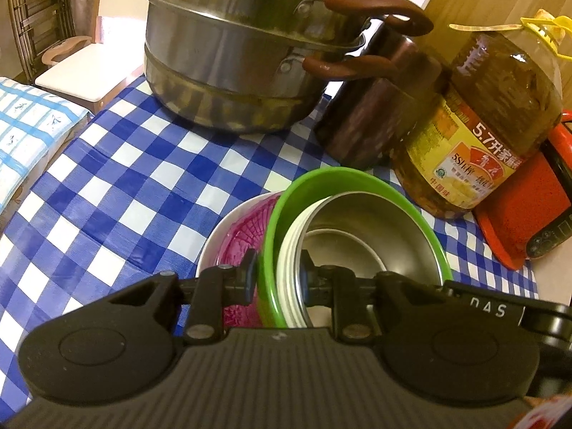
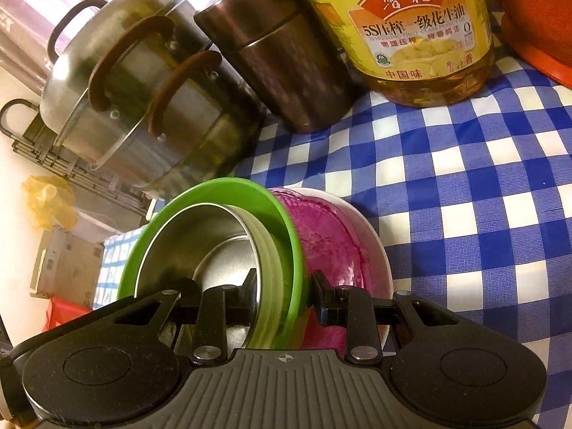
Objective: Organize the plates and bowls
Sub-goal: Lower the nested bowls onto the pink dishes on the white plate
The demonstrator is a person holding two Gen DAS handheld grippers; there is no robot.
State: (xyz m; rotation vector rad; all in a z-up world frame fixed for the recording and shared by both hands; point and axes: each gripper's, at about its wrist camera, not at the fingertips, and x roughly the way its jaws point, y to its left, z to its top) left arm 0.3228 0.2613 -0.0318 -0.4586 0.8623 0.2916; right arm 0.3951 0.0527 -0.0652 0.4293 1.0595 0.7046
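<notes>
The left gripper (image 1: pixel 276 275) tilts steeply downward, its jaws drawn close on the rims of a green plastic bowl (image 1: pixel 343 182) with a steel bowl (image 1: pixel 375 228) nested inside — one finger outside, one inside. The right gripper (image 2: pixel 282 287) slopes down too, clamping the same rims from the opposite side.

Nested stack, tilted. Outermost: white bowl (image 1: pixel 214 246) with magenta patterned inside (image 2: pixel 321 236). Inside it a green bowl (image 1: pixel 343 178), rim bright green, thin wall (image 2: pixel 214 187). Inside that a cream ribbed bowl (image 1: pixel 289 268) with stainless liner (image 2: pixel 200 236); a smaller steel bowl (image 1: pixel 343 250) sits in its bottom. Green and cream/steel bowls lean to one side of the white bowl, leaving a crescent of magenta exposed. Stack is over the blue-white checked bench cloth (image 1: pixel 125 178); whether it touches the cloth can't be told.
</notes>
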